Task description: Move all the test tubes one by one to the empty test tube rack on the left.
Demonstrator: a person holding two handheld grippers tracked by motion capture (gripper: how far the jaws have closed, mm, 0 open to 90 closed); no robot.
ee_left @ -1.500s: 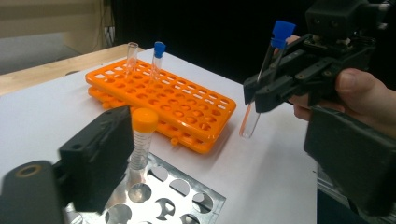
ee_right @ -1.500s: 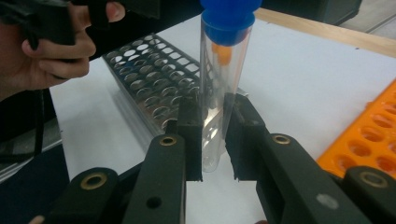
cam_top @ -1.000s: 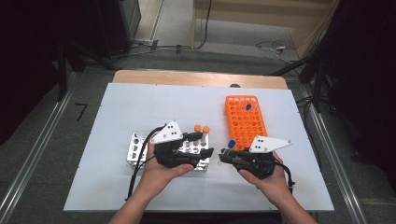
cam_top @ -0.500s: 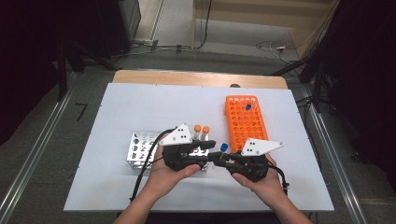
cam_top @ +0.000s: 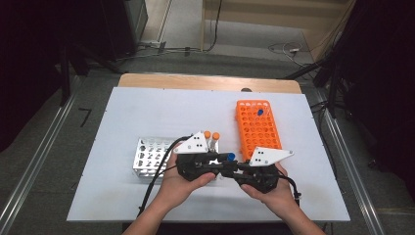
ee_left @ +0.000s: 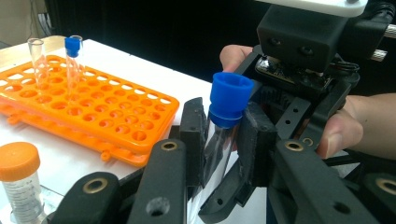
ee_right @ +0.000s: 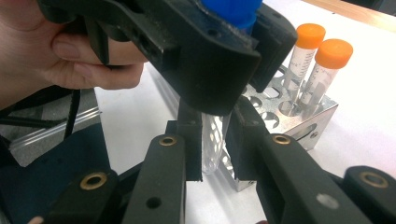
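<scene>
Blue-capped tube point(ee_left: 223, 128): clear thin-walled plastic, round bottom, blue screw cap point(ee_left: 229, 99) on top. We judge it light, rigid, slick on the barrel and liable to crack or pop sideways if over-squeezed. It sits in the air between both grippers, above the table point(cam_top: 147, 107), near the front edge, just right of the metal rack point(cam_top: 147, 156).

Left gripper point(ee_left: 223, 140): jaws have just been closing and now pinch the barrel right under the cap, pads on the clear wall either side. Right gripper point(ee_right: 214, 140): jaws closed on the lower barrel, rounded tip point(ee_right: 210, 163) poking out below the pads. So we have a two-point hold, upper and lower, tube roughly upright.

Handling notes from us:
- Grip the barrel, not the cap, when we want torque reaction; the ribbed cap is the better friction surface for twisting.
- Barrel is smooth, so expect rotation slip in whichever jaw holds plastic only. Moderate squeeze, no more.
- Keep both grippers coaxial; any skew bends the tube between the two pinches.
- Empty as far as we can tell, so weight is no issue.

Around it: two orange-capped tubes point(cam_top: 211, 139) stand in the metal rack right behind the left gripper. Orange rack point(cam_top: 257, 129) further right carries one blue-capped tube point(ee_left: 72, 58) and an uncapped one point(ee_left: 36, 58) at its far end.
</scene>
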